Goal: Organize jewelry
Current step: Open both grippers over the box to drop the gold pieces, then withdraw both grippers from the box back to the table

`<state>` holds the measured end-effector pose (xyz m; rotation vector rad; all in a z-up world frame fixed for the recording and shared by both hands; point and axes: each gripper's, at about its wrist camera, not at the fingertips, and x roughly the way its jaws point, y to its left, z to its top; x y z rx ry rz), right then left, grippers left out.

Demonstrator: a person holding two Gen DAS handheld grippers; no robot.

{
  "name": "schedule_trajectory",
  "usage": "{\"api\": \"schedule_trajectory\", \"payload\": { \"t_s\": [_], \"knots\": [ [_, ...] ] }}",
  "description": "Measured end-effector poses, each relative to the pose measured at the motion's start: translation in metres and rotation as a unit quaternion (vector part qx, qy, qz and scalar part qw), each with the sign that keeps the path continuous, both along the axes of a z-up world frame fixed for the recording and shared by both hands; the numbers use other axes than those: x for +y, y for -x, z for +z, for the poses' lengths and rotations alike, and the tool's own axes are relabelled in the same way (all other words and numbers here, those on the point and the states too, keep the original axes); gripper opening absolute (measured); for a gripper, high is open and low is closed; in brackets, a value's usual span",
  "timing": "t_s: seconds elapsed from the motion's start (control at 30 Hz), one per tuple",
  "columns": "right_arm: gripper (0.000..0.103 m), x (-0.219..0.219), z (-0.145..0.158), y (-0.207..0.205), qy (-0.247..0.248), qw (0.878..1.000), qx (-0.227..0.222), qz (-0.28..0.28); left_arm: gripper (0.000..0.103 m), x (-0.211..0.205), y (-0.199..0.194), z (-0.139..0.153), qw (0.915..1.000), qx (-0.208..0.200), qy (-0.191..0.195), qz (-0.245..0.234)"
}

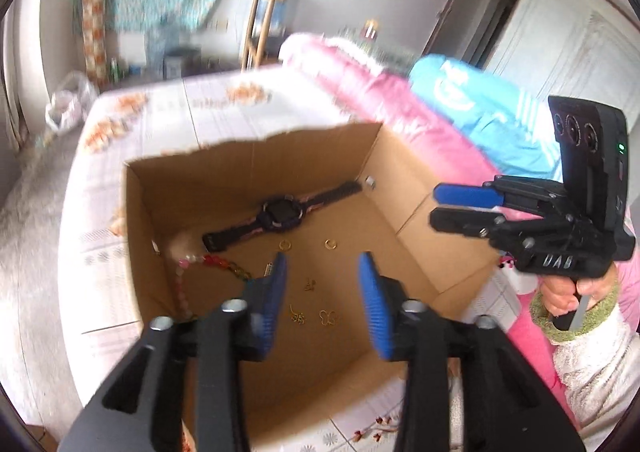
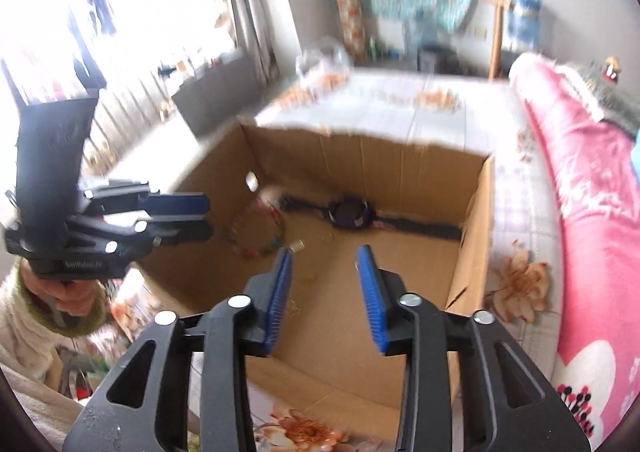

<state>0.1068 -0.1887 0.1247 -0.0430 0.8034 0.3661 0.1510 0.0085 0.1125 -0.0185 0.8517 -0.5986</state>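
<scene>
An open cardboard box stands on the bed; it also shows in the right wrist view. On its floor lie a black watch, a coloured bead bracelet, two gold rings and small gold charms. The watch and the bracelet show in the right wrist view too. My left gripper is open and empty above the box. My right gripper is open and empty over the box's near side; it also shows in the left wrist view.
The bed has a white floral sheet. A pink quilt lies along the box's right side, with a blue cloth on it. A window with curtains is at the left.
</scene>
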Motion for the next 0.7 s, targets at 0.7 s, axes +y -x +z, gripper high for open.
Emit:
{"api": "schedule_trajectory", "payload": {
  "t_s": [0.7],
  "knots": [
    [0.072, -0.004, -0.071, 0.117, 0.005, 0.978, 0.004, -0.207, 0.093, 0.024, 0.13, -0.074, 0.9991, 0.001, -0.031, 0.029]
  ]
}}
